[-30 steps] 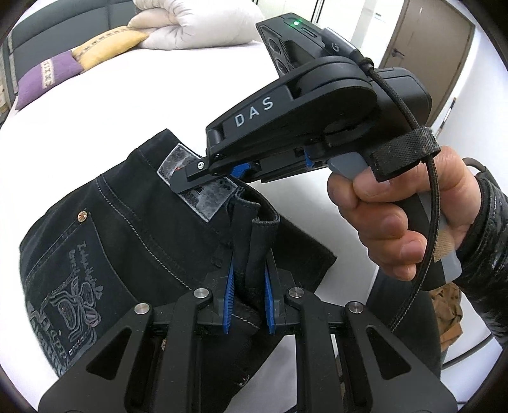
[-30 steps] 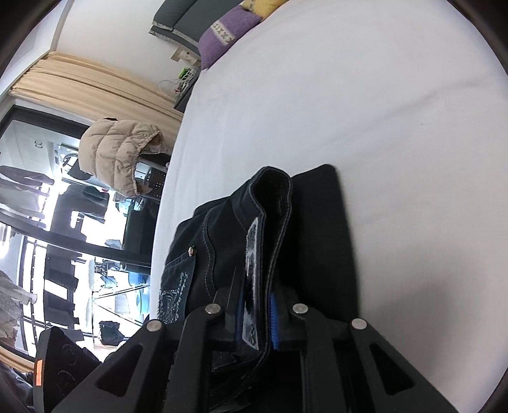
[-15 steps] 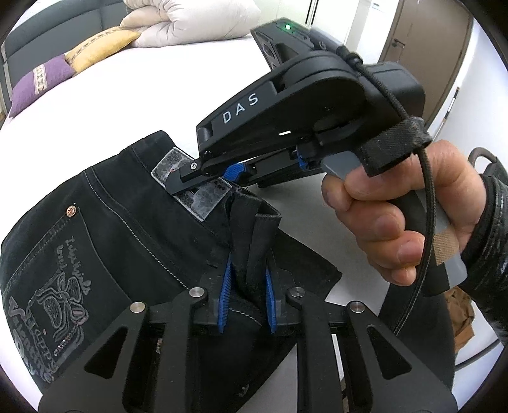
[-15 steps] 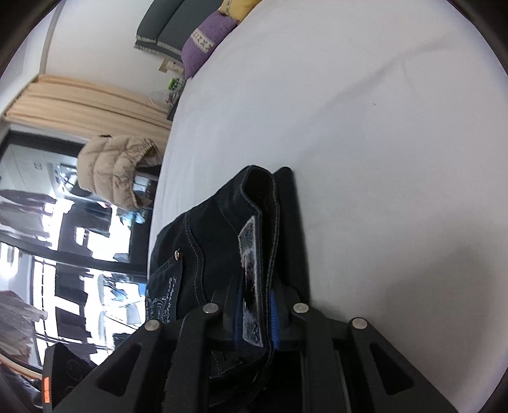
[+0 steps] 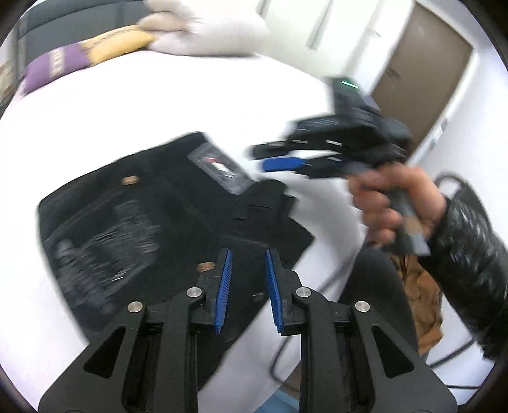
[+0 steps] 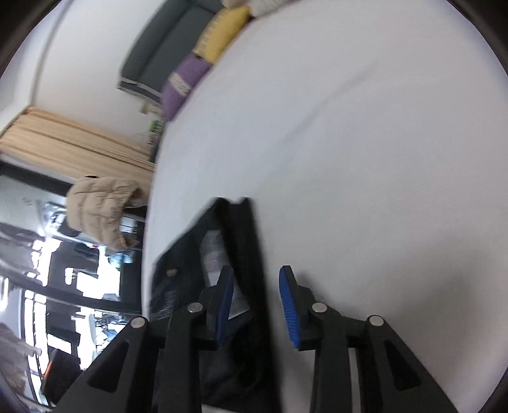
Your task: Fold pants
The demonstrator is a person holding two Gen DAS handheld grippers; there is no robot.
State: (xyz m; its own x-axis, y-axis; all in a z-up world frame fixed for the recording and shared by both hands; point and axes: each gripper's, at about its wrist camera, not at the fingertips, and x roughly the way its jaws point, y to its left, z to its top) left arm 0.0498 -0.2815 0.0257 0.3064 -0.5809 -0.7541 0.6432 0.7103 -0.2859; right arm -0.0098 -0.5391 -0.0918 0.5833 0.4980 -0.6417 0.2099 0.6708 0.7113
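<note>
1. Pants (image 5: 152,216), black denim, lie folded flat on a white bed (image 5: 158,104), waistband toward the far side, a grey label (image 5: 219,166) near its edge and a stitched back pocket on the left of the left wrist view.
2. Left hand-held gripper (image 5: 246,286) hangs above the near edge of the pants; its blue pads (image 5: 223,286) stand apart and are opening, with nothing clamped between them, only cloth seen below through the gap.
3. Right hand-held gripper (image 5: 270,160) shows blurred at the right of that view, off the waistband and above the bed, held in a hand (image 5: 393,203) with a dark sleeve (image 5: 470,260).
4. In the right wrist view the right hand-held gripper (image 6: 257,305) has its jaws apart and opening; the folded edge of the pants (image 6: 241,254) lies below them, beside the left pad, not pressed by either.
5. Pillows (image 5: 95,50), purple and yellow, with a pale duvet (image 5: 203,28), sit at the far end of the bed.
6. A brown door (image 5: 422,73) stands at the right; beige curtains (image 6: 63,139) and a tan puffer jacket (image 6: 101,209) show past the bed in the right wrist view.
</note>
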